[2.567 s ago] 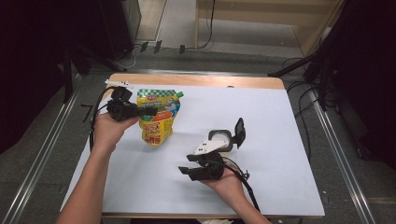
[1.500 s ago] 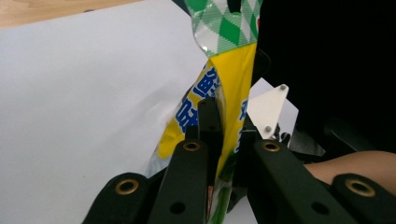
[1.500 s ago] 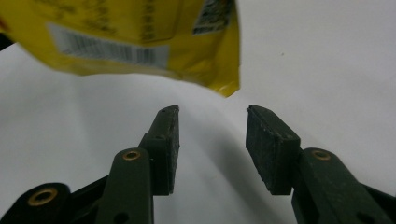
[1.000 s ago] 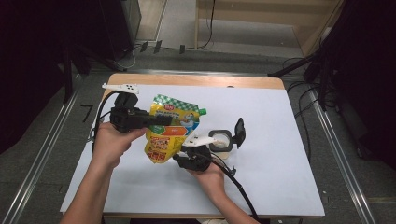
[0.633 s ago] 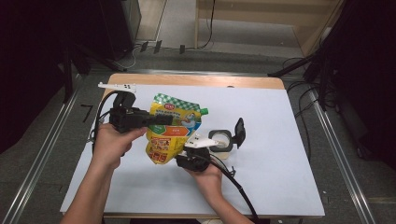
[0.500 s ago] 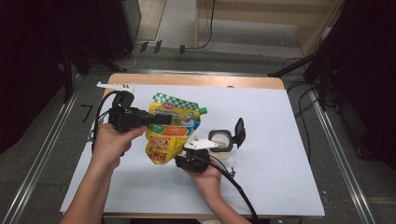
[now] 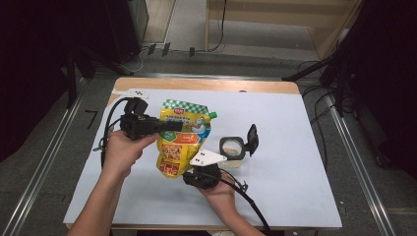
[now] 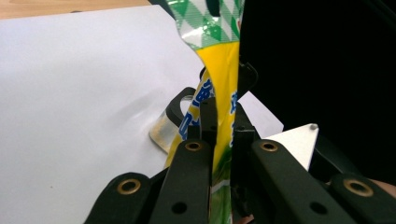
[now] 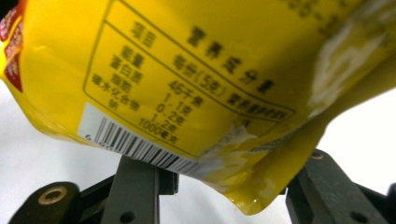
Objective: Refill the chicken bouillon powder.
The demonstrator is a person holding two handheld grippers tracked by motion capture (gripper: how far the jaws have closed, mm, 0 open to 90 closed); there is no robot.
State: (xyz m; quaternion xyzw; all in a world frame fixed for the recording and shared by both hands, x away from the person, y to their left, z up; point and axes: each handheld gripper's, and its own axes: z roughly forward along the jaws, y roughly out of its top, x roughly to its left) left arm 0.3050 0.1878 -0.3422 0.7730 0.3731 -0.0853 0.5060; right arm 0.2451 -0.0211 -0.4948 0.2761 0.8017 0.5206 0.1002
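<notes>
High view showed the pouch [image 7: 181, 140] held above the table [image 7: 295, 147], pinched at its side by the left gripper [image 7: 169, 126], while the right gripper [image 7: 189, 173], jaws spread, was best closed squarely across the bottom edge.

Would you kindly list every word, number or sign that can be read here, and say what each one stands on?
Back of the yellow pouch, nutrition table: "项目", "能量", "蛋白质"
Same table, figures: "0.2克", "1000毫克"; the other figures are blurred
Barcode digits below: too small to read
Pouch front in the high view: brand and picture text too small to read
Pouch edge, blue characters: not readable
</notes>
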